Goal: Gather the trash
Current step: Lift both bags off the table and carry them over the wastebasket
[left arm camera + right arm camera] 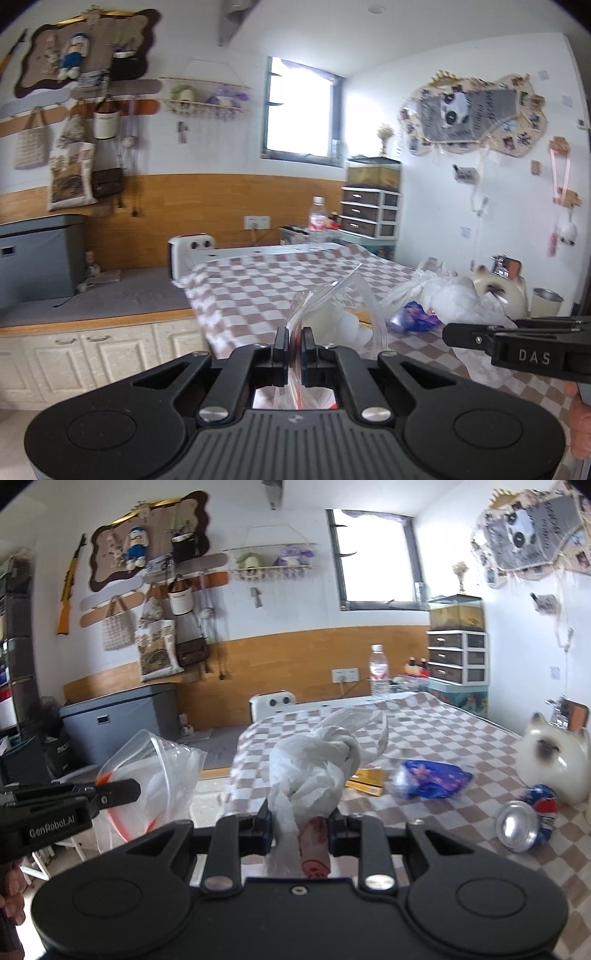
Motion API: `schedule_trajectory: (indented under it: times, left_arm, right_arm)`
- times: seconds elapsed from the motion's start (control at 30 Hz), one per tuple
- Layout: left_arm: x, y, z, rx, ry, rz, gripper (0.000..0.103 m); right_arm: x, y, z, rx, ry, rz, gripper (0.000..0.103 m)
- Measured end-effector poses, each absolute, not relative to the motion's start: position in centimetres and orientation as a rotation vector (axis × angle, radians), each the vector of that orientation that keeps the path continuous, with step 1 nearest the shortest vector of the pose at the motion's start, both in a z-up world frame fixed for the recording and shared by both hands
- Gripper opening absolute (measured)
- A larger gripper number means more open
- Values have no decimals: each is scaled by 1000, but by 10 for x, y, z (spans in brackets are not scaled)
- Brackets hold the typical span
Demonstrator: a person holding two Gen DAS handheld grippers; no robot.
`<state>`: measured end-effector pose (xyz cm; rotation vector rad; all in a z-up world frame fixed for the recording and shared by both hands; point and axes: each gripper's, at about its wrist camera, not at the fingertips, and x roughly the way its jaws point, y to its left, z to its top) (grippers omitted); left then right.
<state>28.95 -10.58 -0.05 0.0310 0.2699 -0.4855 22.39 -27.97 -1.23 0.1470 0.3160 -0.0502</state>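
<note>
A tabletop (424, 731) under a brown-and-white checked cloth fills a cluttered room with a window (376, 554), wood wainscot and hung bags. The left gripper (294, 341) is clamped on a clear plastic bag (162, 775) beside the table edge. The right gripper (300, 825) grips a knotted white bag (314, 760), perhaps tissue-filled. A crushed can (528, 819), blue wrapper (430, 779) and water bottle (378, 670) lie on the cloth.
</note>
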Motion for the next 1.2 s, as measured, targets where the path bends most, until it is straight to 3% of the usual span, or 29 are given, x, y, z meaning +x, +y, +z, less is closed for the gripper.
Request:
schedule_trajectory:
  times: [0.77,1.2]
  left_arm:
    - [317,18,-26,-62,367,-228,6]
    - [379,50,-93,-128,555,-155,6]
  right_arm:
    - [290,-152,-26,73,439,215,28]
    - [381,-103,-63,-27,633,339,28]
